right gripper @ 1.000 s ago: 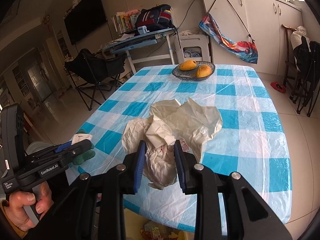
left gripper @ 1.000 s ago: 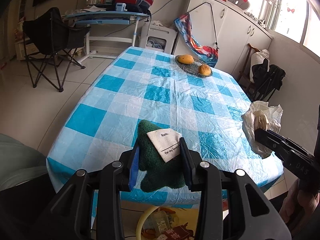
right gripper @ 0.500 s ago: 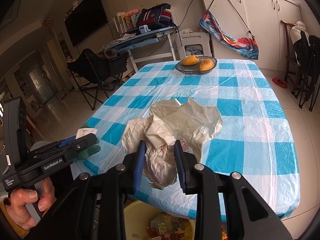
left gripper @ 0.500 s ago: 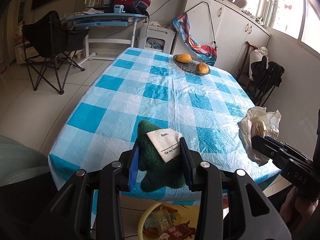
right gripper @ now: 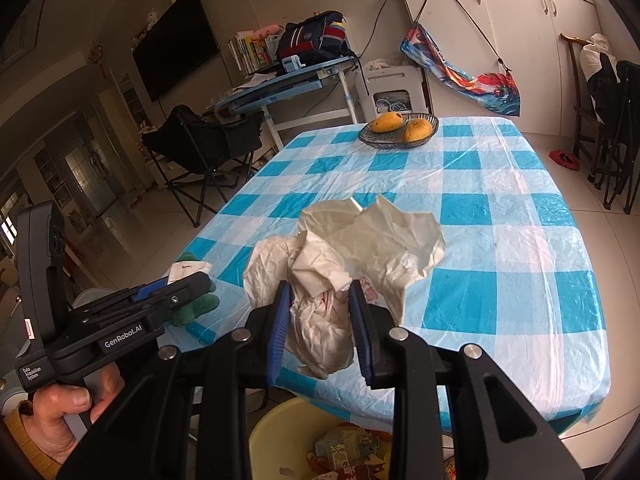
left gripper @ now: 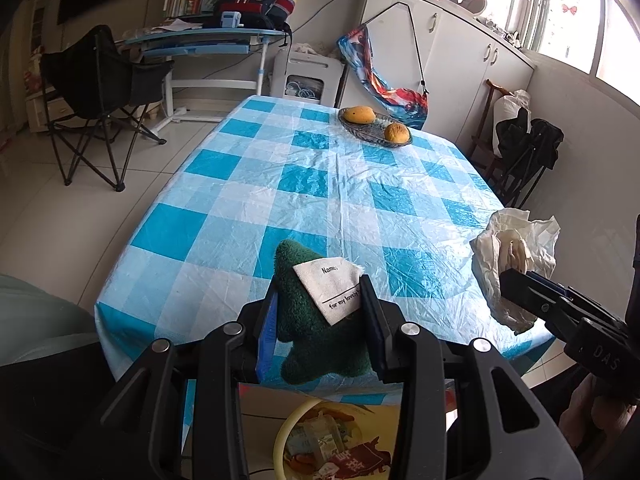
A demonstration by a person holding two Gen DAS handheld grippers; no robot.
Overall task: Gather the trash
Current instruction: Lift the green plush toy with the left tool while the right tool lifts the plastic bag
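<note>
Left wrist view: our left gripper (left gripper: 320,320) clamps the green toy (left gripper: 316,332), the right gripper (right gripper: 320,320) clamps the wrapper (right gripper: 348,256); we carry both back over the bin (right gripper: 272,432) before letting go.

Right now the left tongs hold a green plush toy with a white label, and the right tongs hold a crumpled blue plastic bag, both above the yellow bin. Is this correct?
Only the colour is wrong. The plastic bag in the right tongs is whitish, not blue, as the right wrist view shows. The left tongs do hold the green plush toy, with the yellow bin below.
</note>
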